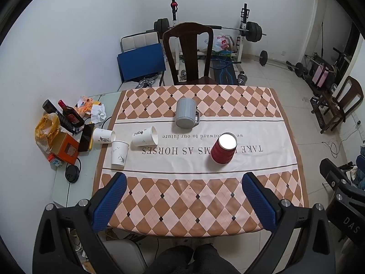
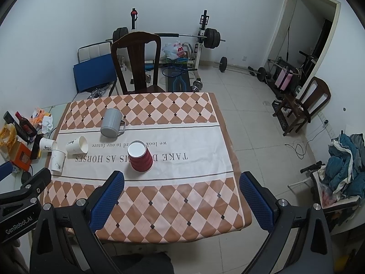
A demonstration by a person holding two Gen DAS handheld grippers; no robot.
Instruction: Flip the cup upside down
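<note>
A red ribbed paper cup (image 1: 223,149) stands on the tablecloth with its white flat end up; it also shows in the right wrist view (image 2: 140,156). A grey mug (image 1: 186,113) with a handle stands upside down further back, also in the right wrist view (image 2: 111,123). Three white paper cups lie or stand at the left: one upside down (image 1: 118,154), two on their sides (image 1: 145,136) (image 1: 103,135). My left gripper (image 1: 184,196) is open and empty above the near table edge. My right gripper (image 2: 181,194) is open and empty, near the red cup.
The checked tablecloth (image 1: 182,205) covers the table. Bottles, a box, a phone and crumpled paper clutter the left side (image 1: 66,132). A dark wooden chair (image 1: 190,52) stands behind the table. Weights and a bench fill the back of the room.
</note>
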